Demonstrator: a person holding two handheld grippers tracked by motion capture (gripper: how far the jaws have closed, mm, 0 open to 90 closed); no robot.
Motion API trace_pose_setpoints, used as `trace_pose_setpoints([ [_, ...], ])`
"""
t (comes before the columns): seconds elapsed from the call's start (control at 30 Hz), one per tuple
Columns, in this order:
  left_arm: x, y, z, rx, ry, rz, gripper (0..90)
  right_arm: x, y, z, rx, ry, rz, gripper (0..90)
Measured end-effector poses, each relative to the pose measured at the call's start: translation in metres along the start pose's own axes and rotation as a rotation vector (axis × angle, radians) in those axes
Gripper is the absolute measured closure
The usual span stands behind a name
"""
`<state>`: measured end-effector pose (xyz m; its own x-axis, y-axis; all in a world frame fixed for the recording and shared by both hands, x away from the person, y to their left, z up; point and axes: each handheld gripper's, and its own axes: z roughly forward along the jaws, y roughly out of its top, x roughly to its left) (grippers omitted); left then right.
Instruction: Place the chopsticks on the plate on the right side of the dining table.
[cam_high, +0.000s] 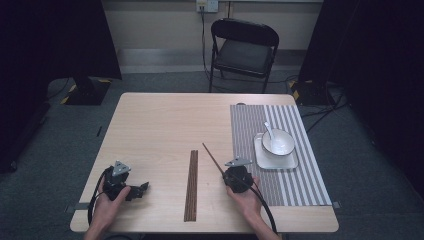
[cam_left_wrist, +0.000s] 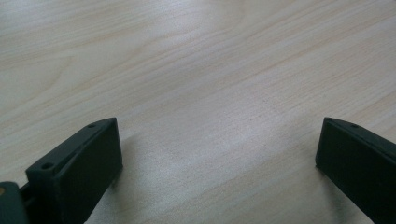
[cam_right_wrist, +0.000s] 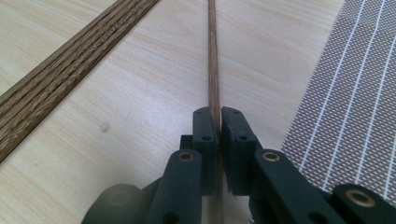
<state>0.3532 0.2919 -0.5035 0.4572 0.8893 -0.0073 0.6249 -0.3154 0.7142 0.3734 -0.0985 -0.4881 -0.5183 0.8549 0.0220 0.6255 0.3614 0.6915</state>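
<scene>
left gripper (cam_high: 134, 190) is being rested on the pale wood bench (cam_high: 155, 125), fingers (cam_left_wrist: 88, 158) spread wide, nothing held | chopstick holder (cam_high: 191, 185) is lying mid-bench | chopstick (cam_right_wrist: 214, 70) is being pinched by right gripper (cam_right_wrist: 218, 135) beside striped placemat (cam_high: 290, 190) | folding chair (cam_high: 243, 50) is standing behind

A pale wooden table (cam_high: 155, 125) stands on grey carpet (cam_high: 60, 150). Beyond it a black folding chair (cam_high: 243, 50) faces us — behind that, a cream wall (cam_high: 160, 22) with a socket (cam_high: 207, 5) and a hanging cable. Dark curtains (cam_high: 50, 40) close both sides.
</scene>
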Motion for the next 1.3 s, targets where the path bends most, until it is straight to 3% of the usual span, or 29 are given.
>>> trace_pose_setpoints([
  [0.53,0.0,0.0,0.0,0.001,0.0,0.003,0.0,-0.001,0.001,-0.011,-0.003,0.028,-0.01,85.2],
  [0.8,0.0,0.0,0.0,0.0,0.0,0.0,0.0,-0.013,-0.01,-0.019,0.019,0.018,0.014,85.1],
  [1.3,0.0,0.0,0.0,0.0,-0.001,0.0,0.0,-0.01,-0.006,-0.008,0.013,-0.004,-0.011,77.3],
])
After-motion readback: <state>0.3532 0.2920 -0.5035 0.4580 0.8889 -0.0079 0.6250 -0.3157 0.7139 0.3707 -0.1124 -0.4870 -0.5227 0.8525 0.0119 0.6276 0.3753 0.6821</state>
